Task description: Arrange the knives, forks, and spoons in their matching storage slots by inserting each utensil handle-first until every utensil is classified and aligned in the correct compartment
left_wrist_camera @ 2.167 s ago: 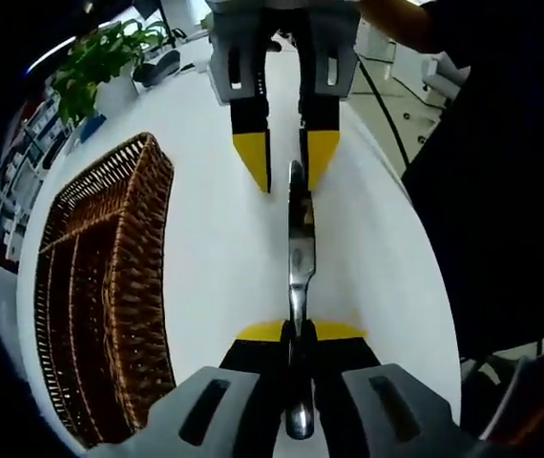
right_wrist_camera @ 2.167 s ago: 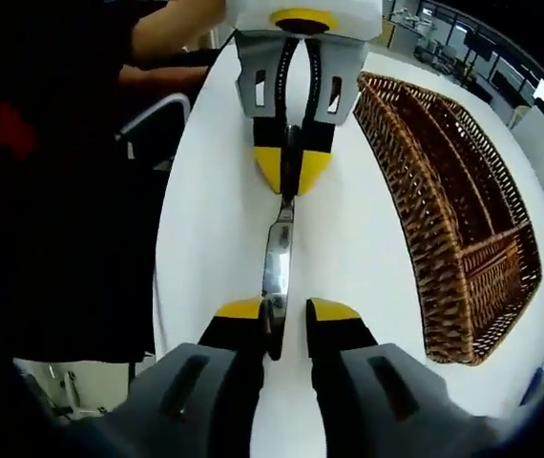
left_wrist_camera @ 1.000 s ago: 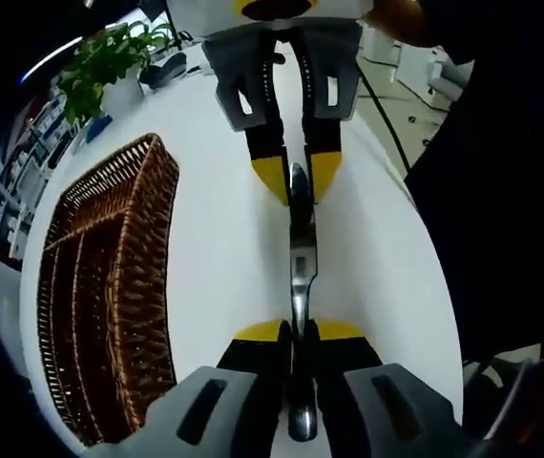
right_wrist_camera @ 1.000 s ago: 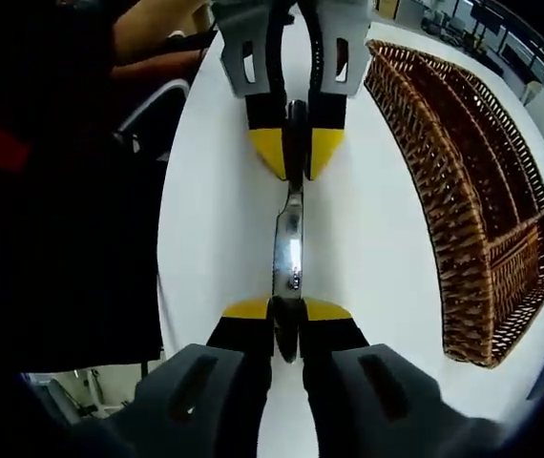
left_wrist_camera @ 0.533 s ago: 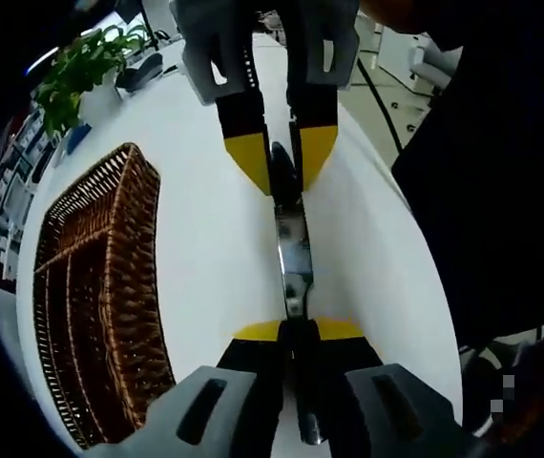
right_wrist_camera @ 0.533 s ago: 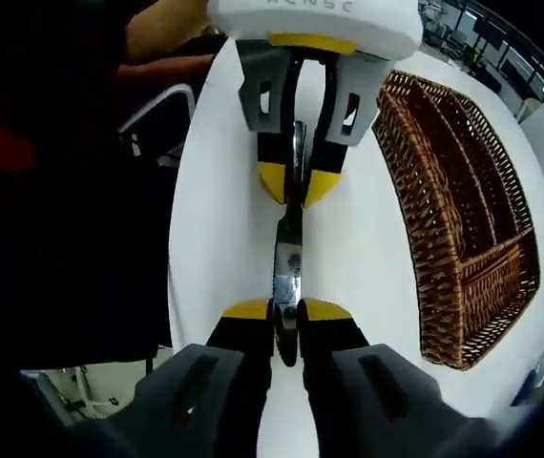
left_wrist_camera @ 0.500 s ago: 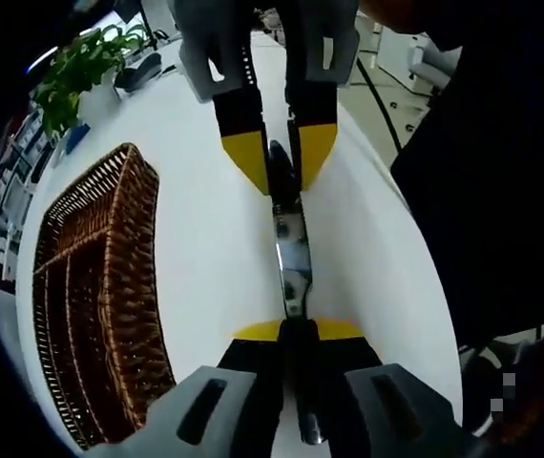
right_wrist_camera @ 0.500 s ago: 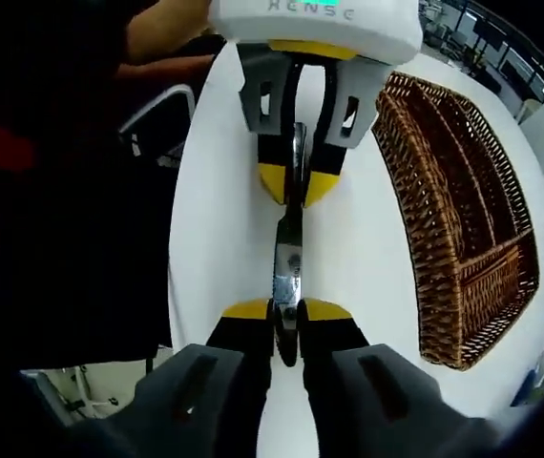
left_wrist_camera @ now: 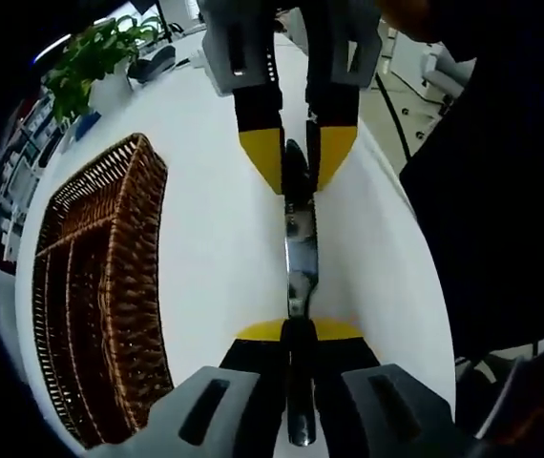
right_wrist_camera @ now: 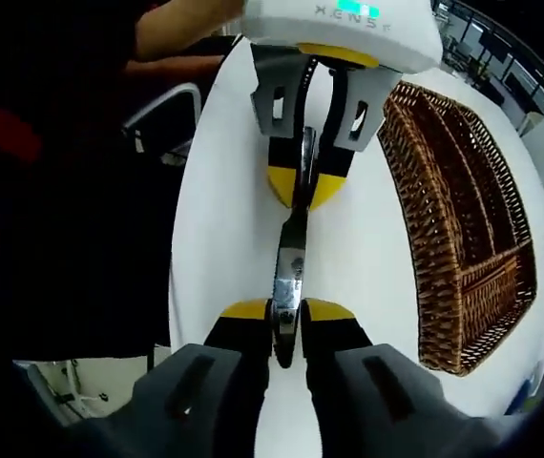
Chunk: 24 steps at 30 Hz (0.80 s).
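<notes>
Between my two tools, a knife (left_wrist_camera: pixel 298 250) spans above the white desk (left_wrist_camera: pixel 205 239). My left tool (left_wrist_camera: pixel 298 331) clamps one end, my right tool (right_wrist_camera: pixel 286 310) the other. The wicker tray (left_wrist_camera: pixel 100 286) lies left of my left tool.

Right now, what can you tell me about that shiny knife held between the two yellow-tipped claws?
The knife is polished silvery metal, slim and straight, mirroring its surroundings. It hangs level above the white table, gripped at both ends: the left gripper is shut on one end, the right gripper on the other. Which end is the handle is hard to tell. The wicker tray lies beside it, apart.
</notes>
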Tool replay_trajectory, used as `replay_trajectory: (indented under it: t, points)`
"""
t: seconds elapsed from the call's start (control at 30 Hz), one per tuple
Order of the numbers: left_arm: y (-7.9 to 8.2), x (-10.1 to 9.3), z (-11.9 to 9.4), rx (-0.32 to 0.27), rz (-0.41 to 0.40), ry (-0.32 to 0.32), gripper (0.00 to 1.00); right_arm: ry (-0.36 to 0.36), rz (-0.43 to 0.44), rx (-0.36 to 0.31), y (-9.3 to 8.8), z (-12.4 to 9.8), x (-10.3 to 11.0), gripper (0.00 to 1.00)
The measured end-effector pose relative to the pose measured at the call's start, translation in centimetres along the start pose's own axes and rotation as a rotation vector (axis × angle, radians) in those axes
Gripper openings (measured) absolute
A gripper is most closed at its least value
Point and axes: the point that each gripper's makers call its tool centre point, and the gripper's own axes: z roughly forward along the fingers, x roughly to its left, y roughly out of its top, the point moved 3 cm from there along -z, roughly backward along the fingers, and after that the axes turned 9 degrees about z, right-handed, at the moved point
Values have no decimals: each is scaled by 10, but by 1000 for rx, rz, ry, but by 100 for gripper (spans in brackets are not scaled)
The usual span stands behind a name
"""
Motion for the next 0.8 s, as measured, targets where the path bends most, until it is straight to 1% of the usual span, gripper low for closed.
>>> replay_trajectory:
  t: [0.13, 0.2, 0.33, 0.43, 0.6, 0.67, 0.8]
  points:
    - [1, 0, 0, 9, 4, 5, 7, -2, 15, -25, 2, 3, 1, 12]
    - [0, 0, 0, 13, 1, 8, 7, -10, 4, -35, 4, 5, 2, 12]
    - [0, -1, 0, 18, -14, 13, 7, -15, 8, -20, 2, 14, 1, 15]
    - [0, -2, 0, 19, -20, 16, 7, -21, 14, -36, 1, 17, 0, 13]
    - [0, -2, 0, 24, -25, 22, 7, -30, 34, -51, -1, 19, 0, 12]
    - [0, -2, 0, 21, -43, 33, 7, -34, 36, -60, -2, 18, -1, 12]
    - [0, -2, 0, 18, -49, 51, 7, -37, 37, -74, -1, 18, -2, 12]
